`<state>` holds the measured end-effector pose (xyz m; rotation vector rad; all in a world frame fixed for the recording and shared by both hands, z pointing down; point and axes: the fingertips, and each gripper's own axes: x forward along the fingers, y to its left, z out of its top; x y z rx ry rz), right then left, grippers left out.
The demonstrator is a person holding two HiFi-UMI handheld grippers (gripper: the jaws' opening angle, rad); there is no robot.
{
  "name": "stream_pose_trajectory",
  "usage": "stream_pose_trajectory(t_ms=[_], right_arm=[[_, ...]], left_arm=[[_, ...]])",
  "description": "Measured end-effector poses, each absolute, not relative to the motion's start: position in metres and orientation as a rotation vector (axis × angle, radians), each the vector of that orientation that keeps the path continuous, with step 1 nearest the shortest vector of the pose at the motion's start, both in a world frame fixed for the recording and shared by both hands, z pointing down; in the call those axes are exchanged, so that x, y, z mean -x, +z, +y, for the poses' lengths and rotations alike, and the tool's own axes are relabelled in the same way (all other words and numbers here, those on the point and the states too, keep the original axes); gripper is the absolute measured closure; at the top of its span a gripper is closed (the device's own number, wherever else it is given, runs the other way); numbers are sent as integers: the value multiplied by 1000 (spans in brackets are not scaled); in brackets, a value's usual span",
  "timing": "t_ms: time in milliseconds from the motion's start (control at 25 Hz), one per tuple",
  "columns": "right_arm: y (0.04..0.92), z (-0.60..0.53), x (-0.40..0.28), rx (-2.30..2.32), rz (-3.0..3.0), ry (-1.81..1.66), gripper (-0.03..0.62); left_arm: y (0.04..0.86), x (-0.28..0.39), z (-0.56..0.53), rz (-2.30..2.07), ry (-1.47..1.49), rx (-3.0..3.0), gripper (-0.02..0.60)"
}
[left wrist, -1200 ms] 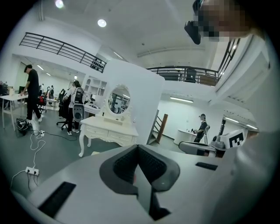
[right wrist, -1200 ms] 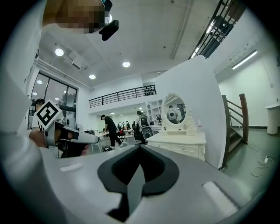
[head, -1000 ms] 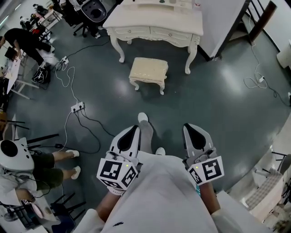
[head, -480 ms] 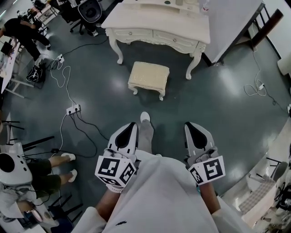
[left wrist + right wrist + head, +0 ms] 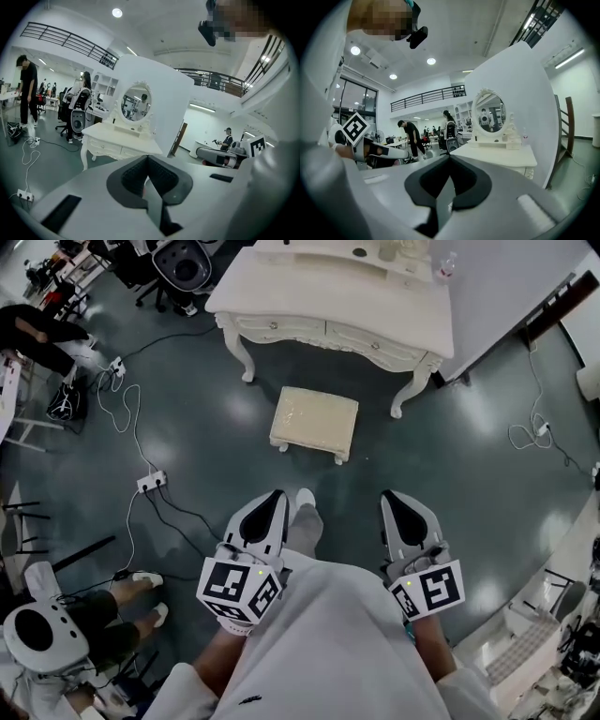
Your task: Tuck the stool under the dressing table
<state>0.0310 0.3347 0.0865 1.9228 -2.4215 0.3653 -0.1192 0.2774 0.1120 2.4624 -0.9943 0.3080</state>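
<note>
The stool [image 5: 314,423] stands on the floor in front of the dressing table [image 5: 328,296]. It is near the gap between the table's two front legs but not under the table yet. The left gripper [image 5: 274,501] and the right gripper [image 5: 394,502] are both pressed together with nothing in them. They hang close to the person's body, well apart from the stool. A few things could go wrong from here. If the stool gets pushed from one corner only, it may turn. Then one of its little legs could bump the table's front right leg [image 5: 410,395] and get stuck. If the push lands high up on the soft seat, the stool may tip over and not slide. The shut grippers could also slip off the smooth cushion. A hard bump might shake the mirror [image 5: 136,101] and the small things on top of the table. The stool's long side runs side to side, almost in line with the table's front edge. One long side faces the table and the other faces the person, so it looks ready to go straight in.
</note>
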Motion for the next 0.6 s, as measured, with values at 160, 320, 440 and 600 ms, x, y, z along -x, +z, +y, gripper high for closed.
stream_pose_trajectory(t_ms=[160,320,440,600], right_arm=[[82,274,-34,-1913,-2404,369,583],[80,225,-40,-1927,-2383,381,583],[81,198,-42,-1929,-2383,382,583],[83,174,-43,-1878,-2399,372,583]], left_arm=[[110,115,214,-980,308,-2459,572],[111,111,161,-978,299,-2459,572],[114,110,136,-985,300,-2461,572],[118,108,118,-998,311,-2445,572]])
